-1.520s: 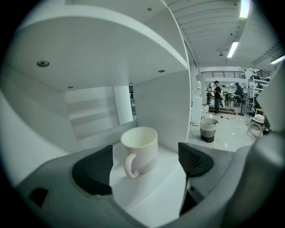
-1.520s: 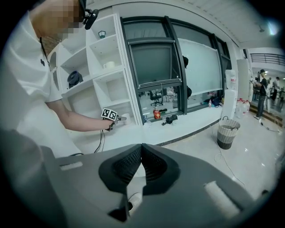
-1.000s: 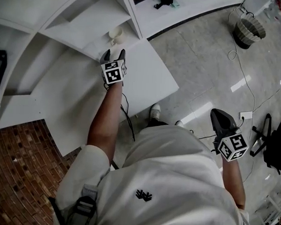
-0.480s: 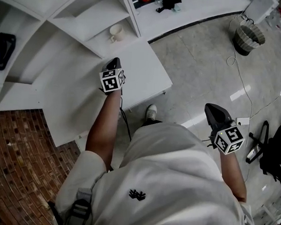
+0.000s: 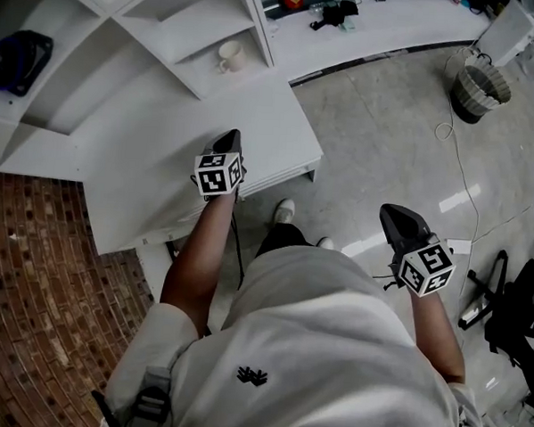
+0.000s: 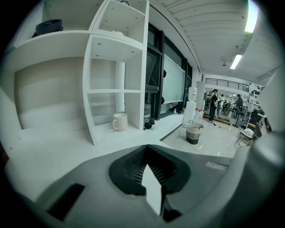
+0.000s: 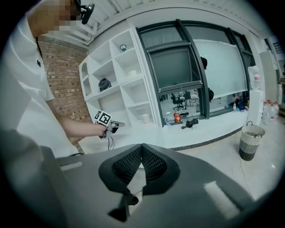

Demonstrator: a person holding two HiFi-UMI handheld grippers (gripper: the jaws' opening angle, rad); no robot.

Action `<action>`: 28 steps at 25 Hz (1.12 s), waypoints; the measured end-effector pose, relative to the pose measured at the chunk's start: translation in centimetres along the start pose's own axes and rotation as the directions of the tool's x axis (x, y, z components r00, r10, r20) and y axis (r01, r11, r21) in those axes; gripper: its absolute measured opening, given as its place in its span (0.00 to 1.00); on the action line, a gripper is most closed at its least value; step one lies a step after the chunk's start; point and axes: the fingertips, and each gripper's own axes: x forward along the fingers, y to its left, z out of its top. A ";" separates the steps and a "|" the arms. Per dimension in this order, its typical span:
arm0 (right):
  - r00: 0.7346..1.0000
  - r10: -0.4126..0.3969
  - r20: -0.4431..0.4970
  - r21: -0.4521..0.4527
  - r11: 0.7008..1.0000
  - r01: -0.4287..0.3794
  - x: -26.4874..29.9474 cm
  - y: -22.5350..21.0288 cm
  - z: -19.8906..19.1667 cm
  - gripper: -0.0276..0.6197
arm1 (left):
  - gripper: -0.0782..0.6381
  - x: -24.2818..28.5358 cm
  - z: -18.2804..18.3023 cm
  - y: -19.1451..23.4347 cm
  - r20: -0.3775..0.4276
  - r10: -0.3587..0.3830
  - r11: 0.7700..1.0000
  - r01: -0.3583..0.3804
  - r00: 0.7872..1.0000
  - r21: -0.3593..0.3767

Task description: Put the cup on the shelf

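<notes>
A cream cup (image 5: 229,54) stands upright in a lower compartment of the white shelf unit (image 5: 174,25), with nothing touching it. The left gripper view shows the cup (image 6: 120,121) well ahead of the jaws, and in the right gripper view the cup (image 7: 144,118) is small and distant. My left gripper (image 5: 226,143) hovers over the white table (image 5: 280,128), well short of the shelf, jaws shut and empty. Its tips (image 6: 146,148) meet with nothing between them. My right gripper (image 5: 394,217) hangs low at my right side over the floor, shut and empty (image 7: 141,149).
A ribbed waste basket (image 5: 479,85) stands on the tiled floor at the far right, with a cable trailing beside it. A dark object (image 5: 21,57) sits in an upper left shelf compartment. The window ledge (image 5: 393,18) carries a red item and a black item. Brick surface lies at left.
The left gripper has pulled back from the shelf toward my body and its jaws have shut. The cup has stayed on the shelf. The right gripper has barely moved.
</notes>
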 end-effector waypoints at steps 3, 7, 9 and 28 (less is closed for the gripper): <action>1.000 0.030 -0.008 -0.007 1.000 -0.030 -0.3 0.5 -0.9 0.06 | 0.12 -2.1 -1.2 -2.0 -0.007 -0.034 0.999 0.034 0.999 -0.023; 0.997 0.073 -0.015 -0.017 0.997 -0.073 -0.4 1.6 -1.5 0.06 | 0.12 -4.8 -2.6 -4.6 -0.022 -0.077 0.996 0.076 0.997 -0.036; 0.996 0.090 -0.017 -0.022 0.996 -0.090 -0.3 2.0 -1.7 0.06 | 0.12 -6.2 -2.8 -6.0 -0.020 -0.103 0.994 0.102 0.994 -0.032; 0.983 0.184 -0.017 -0.086 0.979 -0.185 0.5 5.3 -1.1 0.06 | 0.12 -15.5 -1.7 -15.7 -0.006 -0.285 0.954 0.284 0.958 0.097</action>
